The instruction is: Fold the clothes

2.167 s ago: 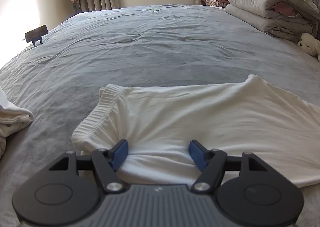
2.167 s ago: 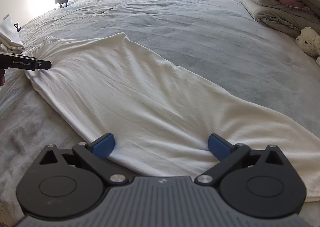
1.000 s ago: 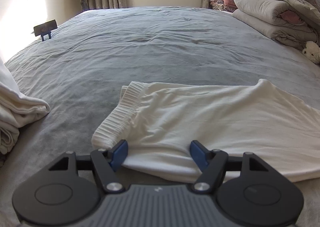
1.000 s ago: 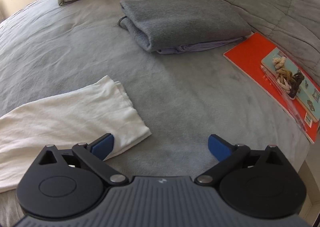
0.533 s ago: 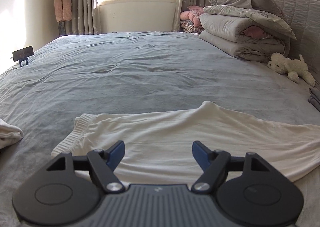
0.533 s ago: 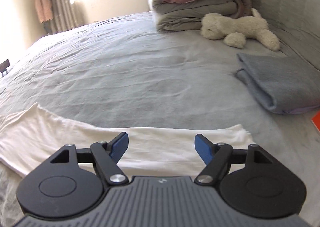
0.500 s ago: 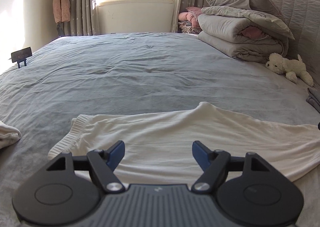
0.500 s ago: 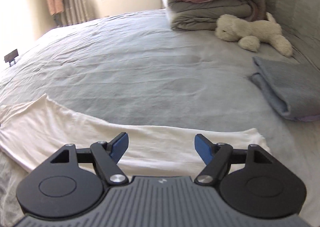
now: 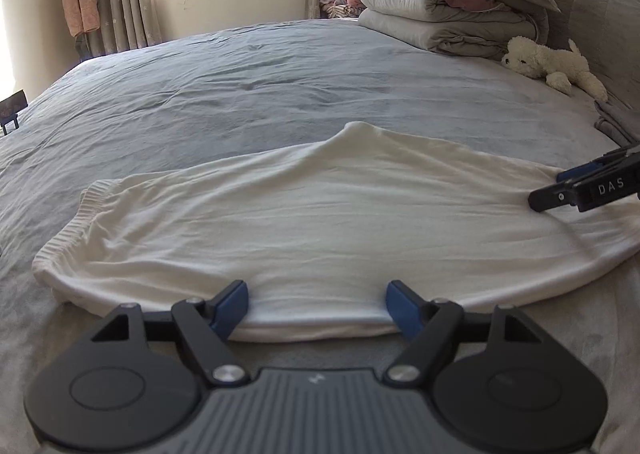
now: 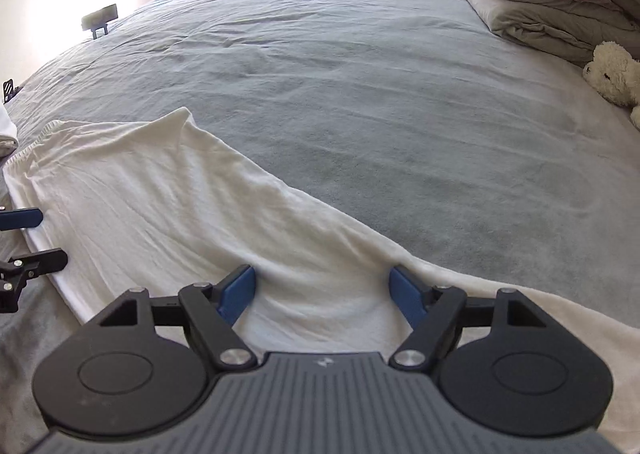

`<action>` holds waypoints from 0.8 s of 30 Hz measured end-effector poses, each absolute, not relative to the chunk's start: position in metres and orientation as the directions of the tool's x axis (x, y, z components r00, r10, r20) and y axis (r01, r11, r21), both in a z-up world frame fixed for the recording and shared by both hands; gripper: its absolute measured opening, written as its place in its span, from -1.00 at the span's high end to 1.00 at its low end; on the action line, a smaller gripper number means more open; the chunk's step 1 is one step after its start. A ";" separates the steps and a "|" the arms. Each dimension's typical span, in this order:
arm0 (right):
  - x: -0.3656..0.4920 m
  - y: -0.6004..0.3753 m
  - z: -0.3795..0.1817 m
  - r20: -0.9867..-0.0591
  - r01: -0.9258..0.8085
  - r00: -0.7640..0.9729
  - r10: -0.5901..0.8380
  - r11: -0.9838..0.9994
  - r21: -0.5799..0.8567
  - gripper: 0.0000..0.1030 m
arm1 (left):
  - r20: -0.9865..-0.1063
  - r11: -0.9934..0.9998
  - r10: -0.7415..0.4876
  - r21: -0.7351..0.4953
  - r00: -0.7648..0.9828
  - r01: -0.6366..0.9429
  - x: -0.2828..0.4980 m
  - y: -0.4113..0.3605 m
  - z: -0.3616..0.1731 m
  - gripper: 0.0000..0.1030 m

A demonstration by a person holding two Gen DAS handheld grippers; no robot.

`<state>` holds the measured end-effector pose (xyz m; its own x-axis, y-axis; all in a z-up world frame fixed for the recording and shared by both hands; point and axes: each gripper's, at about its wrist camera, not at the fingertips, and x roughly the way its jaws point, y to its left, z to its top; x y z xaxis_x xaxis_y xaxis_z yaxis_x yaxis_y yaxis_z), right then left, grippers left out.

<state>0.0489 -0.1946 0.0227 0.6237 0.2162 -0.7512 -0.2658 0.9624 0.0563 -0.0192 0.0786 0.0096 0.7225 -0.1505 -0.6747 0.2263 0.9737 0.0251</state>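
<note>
A: On the grey bed (image 9: 280, 94), where is your garment?

B: The white garment (image 9: 320, 222) lies flat across the near part of the bed, its ribbed band at your left end. It is folded lengthwise, with a small peak raised along its far edge. Whether it is trousers or a long top, you cannot tell from here.

A: And your left gripper (image 9: 318, 304)?

B: Its jaws stand spread and are opening, the blue pads on either side of the garment's near folded edge. The cloth lies between them, but the pads do not press on it. The edge right under the gripper's body is hidden.

A: Your right gripper (image 10: 323, 290)?

B: Spread wide too, over the garment's other end, with cloth between the pads and no pinch that you can see. In the left wrist view only its fingertips show at the right edge, resting on or just above the cloth; which one is hard to say. The rest is cut off.

A: What else is cut short?

B: The garment's right end runs out of the frame under your right gripper. The stuffed toy (image 10: 616, 74) is cropped by the frame edge beside the folded quilts (image 9: 448, 10). A small dark stand (image 10: 100, 20) at the far left bed edge is washed out by glare. A bit of white cloth (image 10: 7, 134) barely shows at the left.
</note>
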 end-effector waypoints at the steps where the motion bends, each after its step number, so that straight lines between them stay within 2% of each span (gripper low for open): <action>1: 0.051 -0.198 0.023 -0.752 -0.247 0.626 0.206 0.967 0.060 -0.48 | -0.677 0.974 -0.154 0.018 0.720 0.226 -0.019 0.080 0.010 -0.56; 8: 0.056 -0.193 0.023 -0.737 -0.176 0.659 0.150 0.983 0.044 -0.48 | -0.684 0.976 -0.166 -0.010 0.710 0.219 -0.015 0.094 0.012 -0.58; 13: 0.048 -0.194 0.035 -0.691 -0.144 0.711 0.134 0.989 0.043 -0.48 | -0.657 0.994 -0.106 -0.076 0.747 0.074 -0.006 0.132 0.026 -0.58; 18: 0.046 -0.188 0.024 -0.749 -0.157 0.649 0.134 0.987 0.041 -0.50 | -0.704 0.983 -0.113 -0.182 0.701 -0.025 0.008 0.162 0.017 -0.58; 22: 0.043 -0.187 0.024 -0.740 -0.147 0.664 0.108 0.989 0.013 -0.53 | -0.703 0.991 -0.095 -0.134 0.705 0.000 0.004 0.153 0.017 -0.59; 24: 0.038 -0.190 0.029 -0.721 -0.134 0.686 0.100 0.991 0.010 -0.53 | -0.699 0.989 -0.105 -0.148 0.708 0.001 0.003 0.155 0.019 -0.59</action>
<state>0.0382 -0.1896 0.0294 0.6861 0.1004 -0.7205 -0.1344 0.9909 0.0101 0.0026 0.1546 0.0191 0.7076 -0.1050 -0.6988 0.0006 0.9890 -0.1481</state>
